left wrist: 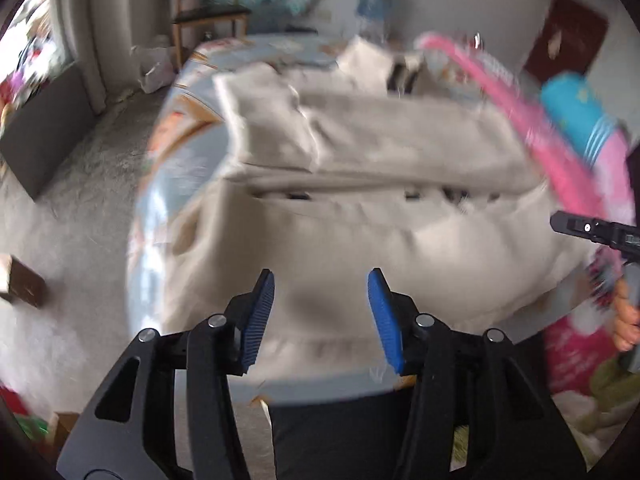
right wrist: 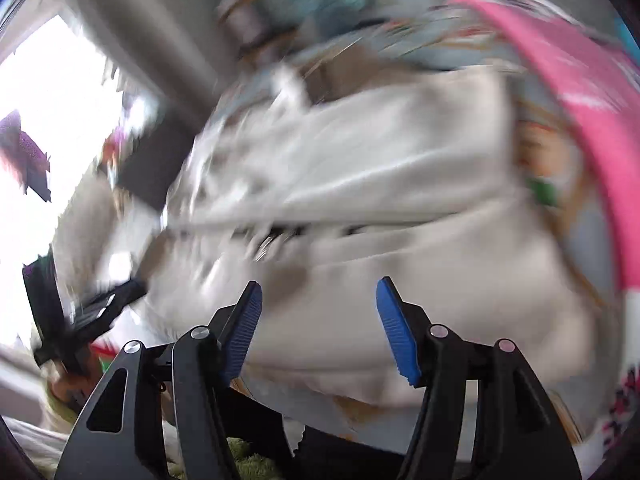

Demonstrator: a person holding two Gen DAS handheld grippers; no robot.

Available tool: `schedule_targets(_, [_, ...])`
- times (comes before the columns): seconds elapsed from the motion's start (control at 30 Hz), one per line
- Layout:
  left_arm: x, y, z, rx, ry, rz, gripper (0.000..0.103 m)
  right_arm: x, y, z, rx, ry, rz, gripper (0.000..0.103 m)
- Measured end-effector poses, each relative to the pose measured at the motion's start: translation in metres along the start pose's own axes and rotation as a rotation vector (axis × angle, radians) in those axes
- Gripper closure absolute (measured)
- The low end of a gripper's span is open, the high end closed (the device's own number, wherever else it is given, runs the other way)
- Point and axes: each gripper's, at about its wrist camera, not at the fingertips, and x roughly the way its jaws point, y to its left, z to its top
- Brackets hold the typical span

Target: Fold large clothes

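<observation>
A large beige garment (left wrist: pixel 360 184) lies spread on a bed with a light blue patterned sheet (left wrist: pixel 176 184), its sides folded in toward a middle seam. My left gripper (left wrist: pixel 322 280) is open and empty, just above the garment's near hem. The right gripper's black body shows at the right edge of the left wrist view (left wrist: pixel 596 232). In the blurred right wrist view, my right gripper (right wrist: pixel 320 292) is open and empty above the same beige garment (right wrist: pixel 380 184). The left gripper's body (right wrist: pixel 92 312) shows at that view's left.
A pink blanket edge (left wrist: pixel 520 100) and a blue item (left wrist: pixel 576 112) lie at the bed's right side. A wooden chair (left wrist: pixel 208 12) stands beyond the bed. Grey carpet (left wrist: pixel 80 200) lies to the left, with a brown box (left wrist: pixel 22 284) on it.
</observation>
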Motion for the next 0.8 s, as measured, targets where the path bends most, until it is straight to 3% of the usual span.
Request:
schedule_targets(0.13, [0.021,-0.017,-0.002,0.093,-0.001,0.098,0.059,0.04,0.022,0.009,-0.073,0.065,-0.022,0.045])
schedule_targets(0.17, [0.022,-0.019,-0.002,0.11,-0.01,0.117,0.061,0.046,0.026,0.008,-0.094,0.081,-0.044,0.058])
schedule_targets(0.2, [0.022,-0.02,-0.001,0.115,-0.019,0.13,0.074,0.05,0.028,0.006,-0.116,0.093,-0.059,0.075])
schedule_targets(0.23, [0.02,-0.018,-0.003,0.119,-0.027,0.143,0.086,0.048,0.027,0.003,-0.125,0.091,-0.06,0.079])
schedule_targets(0.3, [0.017,-0.013,-0.002,0.106,-0.042,0.165,0.099,0.047,0.03,0.002,-0.14,0.087,-0.074,0.094])
schedule_targets(0.33, [0.015,-0.01,-0.003,0.094,-0.046,0.154,0.101,0.043,0.031,0.004,-0.134,0.082,-0.075,0.097])
schedule_targets(0.4, [0.008,-0.007,-0.001,0.067,-0.056,0.128,0.101,0.03,0.038,0.007,-0.143,0.044,-0.09,0.098])
schedule_targets(0.57, [-0.028,-0.011,0.017,0.089,-0.191,0.158,0.102,0.002,0.056,0.022,-0.183,-0.071,-0.127,0.098])
schedule_targets(0.63, [-0.017,-0.013,0.022,0.116,-0.19,0.194,0.101,0.015,0.054,0.027,-0.182,-0.075,-0.146,0.098])
schedule_targets(0.77, [0.034,-0.012,0.018,0.161,-0.109,0.255,0.101,0.061,0.045,0.023,-0.194,-0.057,-0.21,0.098])
schedule_targets(0.8, [0.035,-0.014,0.015,0.176,-0.133,0.271,0.101,0.065,0.044,0.022,-0.19,-0.064,-0.205,0.098])
